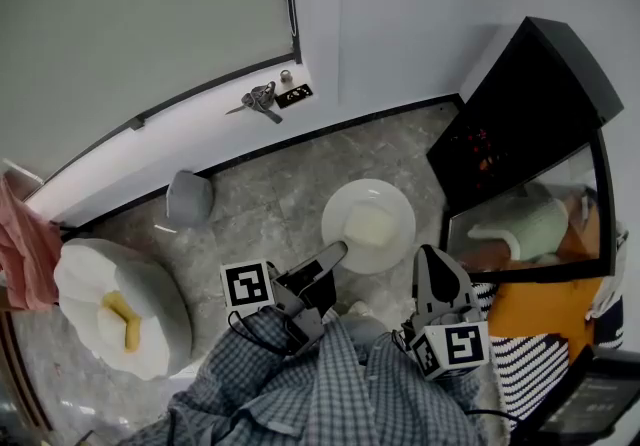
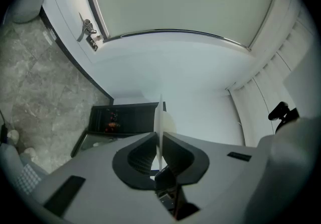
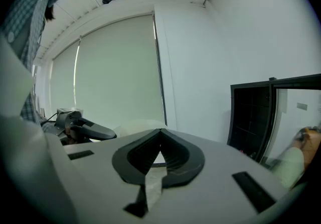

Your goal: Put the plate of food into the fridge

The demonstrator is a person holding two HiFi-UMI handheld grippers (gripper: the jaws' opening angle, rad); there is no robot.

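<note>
- White, round and shallow, the plate (image 1: 345, 202) carries one pale, squarish block of food (image 1: 368, 225) at its middle. It hangs above the floor, just left of the fridge.
- Left gripper (image 1: 336, 254): its fingers are pinched narrow on the plate's near rim. In the left gripper view the thin rim stands edge-on between the dark ribbed pads (image 2: 143, 155).
- Right gripper (image 1: 430, 256): its fingers meet tip to tip with nothing between them, just beside the plate's right rim.
- Black and boxy, the fridge (image 1: 530, 84) has its glass door (image 1: 500, 256) swung open. A pale green cylinder (image 1: 520, 224) and something orange show at the glass.
- Grey veined stone makes up the floor (image 1: 270, 199).
</note>
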